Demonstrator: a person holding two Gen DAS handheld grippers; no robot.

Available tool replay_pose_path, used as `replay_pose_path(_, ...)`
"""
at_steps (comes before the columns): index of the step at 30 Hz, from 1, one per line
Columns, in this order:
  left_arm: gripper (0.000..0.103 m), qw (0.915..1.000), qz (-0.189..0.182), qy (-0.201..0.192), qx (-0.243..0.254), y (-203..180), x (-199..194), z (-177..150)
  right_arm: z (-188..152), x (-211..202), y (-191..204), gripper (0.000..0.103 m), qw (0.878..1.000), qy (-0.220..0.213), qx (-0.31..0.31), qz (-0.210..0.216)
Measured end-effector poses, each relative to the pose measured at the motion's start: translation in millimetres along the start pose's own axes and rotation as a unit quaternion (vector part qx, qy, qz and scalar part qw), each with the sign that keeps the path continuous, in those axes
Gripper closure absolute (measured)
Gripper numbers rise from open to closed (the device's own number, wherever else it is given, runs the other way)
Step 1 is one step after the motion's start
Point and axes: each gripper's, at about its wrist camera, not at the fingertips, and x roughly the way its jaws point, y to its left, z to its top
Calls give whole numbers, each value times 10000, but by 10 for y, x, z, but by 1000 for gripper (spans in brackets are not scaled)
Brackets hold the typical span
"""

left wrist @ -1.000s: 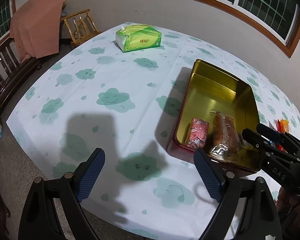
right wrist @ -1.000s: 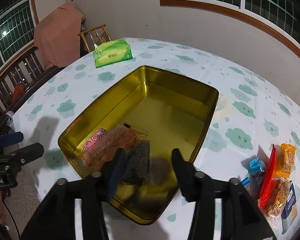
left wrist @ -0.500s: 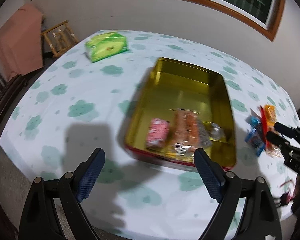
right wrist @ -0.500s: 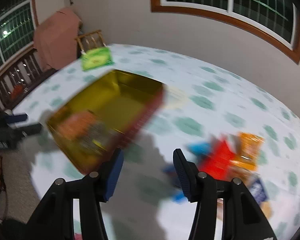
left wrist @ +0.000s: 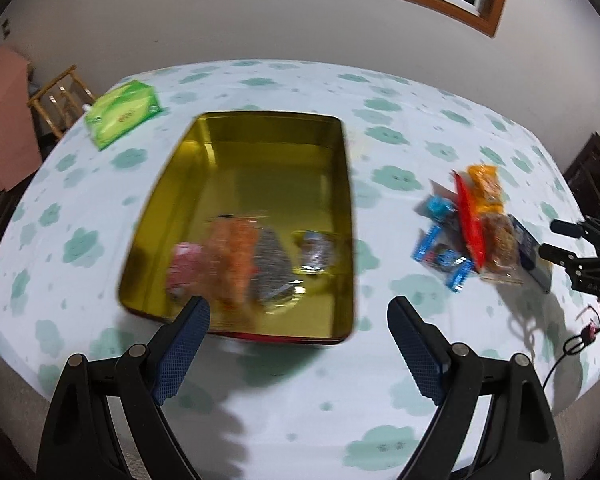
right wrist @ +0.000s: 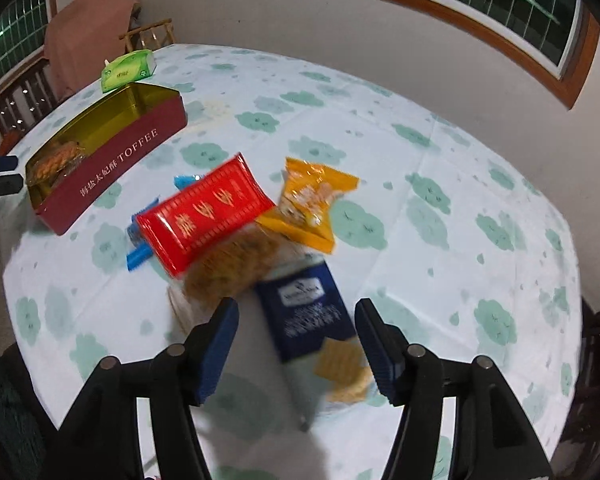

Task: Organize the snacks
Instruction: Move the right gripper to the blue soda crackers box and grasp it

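A red toffee tin with a gold inside lies open on the cloud-print tablecloth. It holds a pink packet, an orange one, a dark one and a small silver-blue one. My left gripper stands open at the tin's near edge, with nothing between its fingers. To the tin's right lies a snack pile: a red packet, an orange packet, a clear cracker pack and a dark blue packet. My right gripper hovers over the dark blue packet with its jaws opening, its pads clear of the packet.
A green tissue box sits at the table's far left. Behind it are a wooden chair and a pink cloth. Small blue packets lie beside the pile. A cable hangs at the table's right edge.
My right gripper swung from above the tin rightward over the snack pile, and its jaws widened. My left gripper shifted right and rolled, so the tin now sits straight ahead.
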Motion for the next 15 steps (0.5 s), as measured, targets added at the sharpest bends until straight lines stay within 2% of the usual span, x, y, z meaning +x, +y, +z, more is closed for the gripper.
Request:
replay_pose_path(9,15,9984,-330,335,307,-531,171,12,-91,268,-140,36,9983,241,-333,425)
replay_pose_path(15,15,9964,-489,501,469,-799,330,32,-139,357,-196,36,9982,161,-185,554)
